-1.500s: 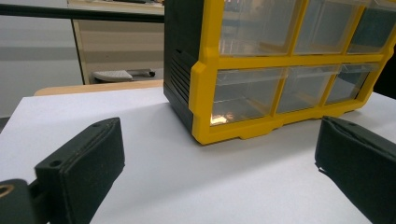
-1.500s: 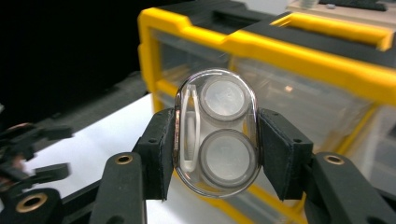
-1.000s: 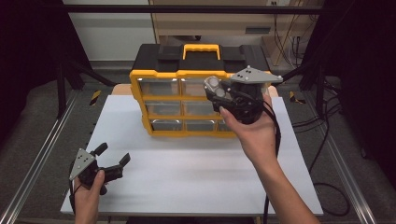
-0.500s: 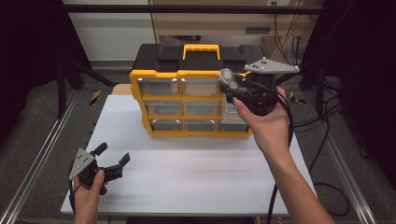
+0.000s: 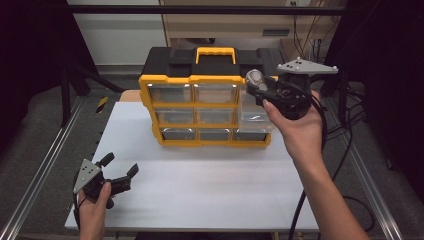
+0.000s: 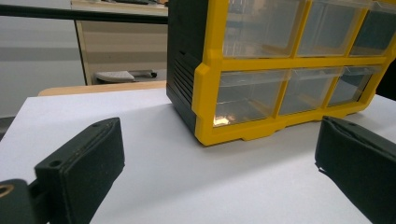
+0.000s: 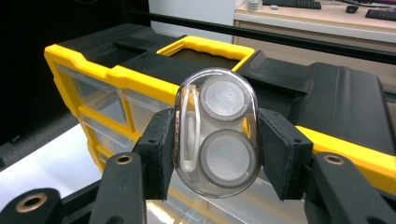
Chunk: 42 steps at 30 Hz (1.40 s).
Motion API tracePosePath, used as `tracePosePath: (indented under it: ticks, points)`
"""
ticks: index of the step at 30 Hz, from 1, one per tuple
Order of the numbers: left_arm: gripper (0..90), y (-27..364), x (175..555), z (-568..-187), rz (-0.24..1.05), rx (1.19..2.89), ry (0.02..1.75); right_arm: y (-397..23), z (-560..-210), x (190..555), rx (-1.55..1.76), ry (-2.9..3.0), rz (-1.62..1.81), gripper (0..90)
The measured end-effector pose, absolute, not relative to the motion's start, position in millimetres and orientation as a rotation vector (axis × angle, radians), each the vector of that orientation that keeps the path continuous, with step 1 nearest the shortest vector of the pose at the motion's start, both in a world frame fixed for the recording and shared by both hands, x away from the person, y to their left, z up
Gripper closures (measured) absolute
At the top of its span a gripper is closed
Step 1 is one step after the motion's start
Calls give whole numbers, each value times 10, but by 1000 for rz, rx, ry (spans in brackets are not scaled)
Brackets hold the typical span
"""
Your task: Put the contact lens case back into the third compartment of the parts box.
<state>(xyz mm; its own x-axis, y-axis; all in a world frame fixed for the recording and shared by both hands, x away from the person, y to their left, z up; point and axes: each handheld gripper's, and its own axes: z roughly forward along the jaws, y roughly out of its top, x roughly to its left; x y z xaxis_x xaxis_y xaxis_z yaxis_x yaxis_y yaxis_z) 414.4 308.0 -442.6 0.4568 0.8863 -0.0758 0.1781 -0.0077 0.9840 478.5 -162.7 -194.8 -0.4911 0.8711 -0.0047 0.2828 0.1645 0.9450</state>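
Observation:
A yellow and black organizer [image 5: 200, 100] with clear drawers stands at the back of the white board [image 5: 210, 195]. My right gripper [image 5: 256, 82] hovers by its upper right corner, shut on a clear oval case [image 5: 255, 78]. In the right gripper view the case [image 7: 216, 133] shows two round discs and a white cord, pinched between the pads [image 7: 161, 154] above the organizer [image 7: 140, 60]. Its right-hand middle drawer [image 5: 255, 117] looks pulled out a little. My left gripper [image 5: 120, 165] rests open near the board's front left corner, its jaws wide apart [image 6: 219, 172], facing the organizer [image 6: 210, 84].
Metal rails [image 5: 40, 170] run along both sides of the board. Black cables [image 5: 345, 125] hang at the right, beside the right forearm. A beige desk [image 5: 235, 25] stands behind the organizer. Bare white board lies between the left gripper and the organizer.
My right gripper has risen and moved right with the clear case, from in front of the drawers to the organizer's upper right corner. The left gripper has stayed put.

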Motion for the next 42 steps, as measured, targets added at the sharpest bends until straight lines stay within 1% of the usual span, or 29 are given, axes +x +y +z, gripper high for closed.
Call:
tracePosePath:
  ticks: [31,42]
  points:
    - [13,3079,4134,-4420,738,1495,981,-1861,-1972,4820,1121,1868,1303,492]
    - [13,3078,4135,-4423,736,1496,980,-1853,-2010,4841,1126,1896,1290,491]
